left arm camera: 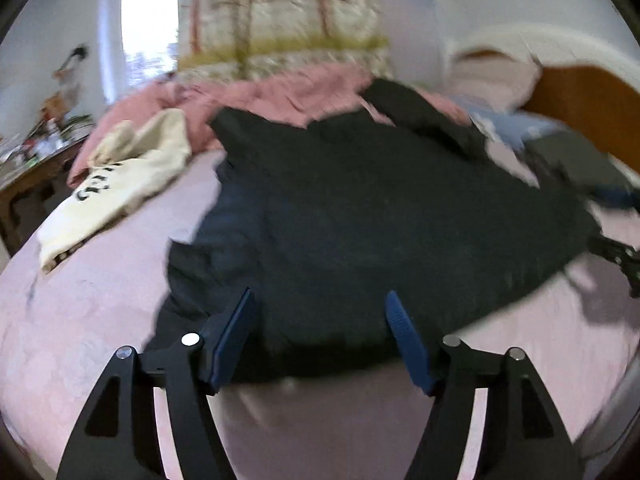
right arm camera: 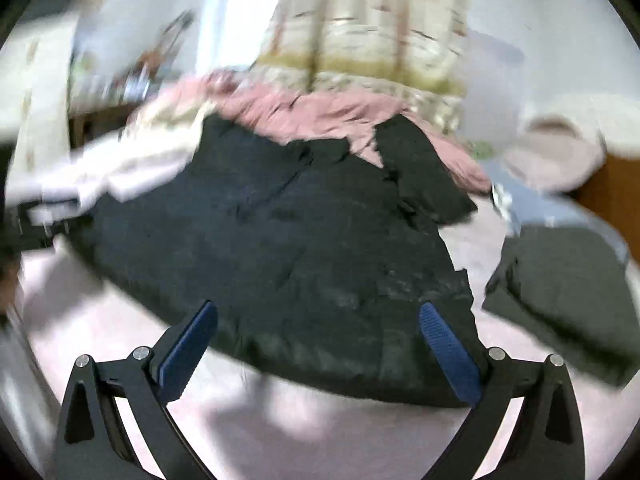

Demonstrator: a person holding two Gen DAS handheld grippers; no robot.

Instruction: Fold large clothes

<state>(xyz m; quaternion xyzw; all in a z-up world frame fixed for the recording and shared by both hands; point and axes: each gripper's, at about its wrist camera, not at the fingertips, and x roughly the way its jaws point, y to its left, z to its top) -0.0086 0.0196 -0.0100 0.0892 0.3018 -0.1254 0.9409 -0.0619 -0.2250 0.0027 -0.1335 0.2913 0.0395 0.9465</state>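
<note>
A large black garment point(left arm camera: 360, 216) lies spread on the pink bed sheet point(left arm camera: 88, 320), its sleeves reaching toward the far pink blanket. It also shows in the right wrist view point(right arm camera: 288, 248). My left gripper point(left arm camera: 320, 300) is open, hovering over the garment's near hem, holding nothing. My right gripper point(right arm camera: 318, 312) is open over the near hem too, toward the garment's right corner, and empty. The right gripper's tip point(left arm camera: 616, 256) shows at the right edge of the left wrist view. Both views are blurred.
A cream sweatshirt point(left arm camera: 116, 184) with dark lettering lies at the left. A folded dark grey garment point(right arm camera: 560, 300) lies at the right. A crumpled pink blanket point(left arm camera: 260, 96) and a patterned curtain point(left arm camera: 280, 20) are at the far side. A wooden headboard point(left arm camera: 592, 104) stands right, a cluttered desk point(left arm camera: 36, 152) left.
</note>
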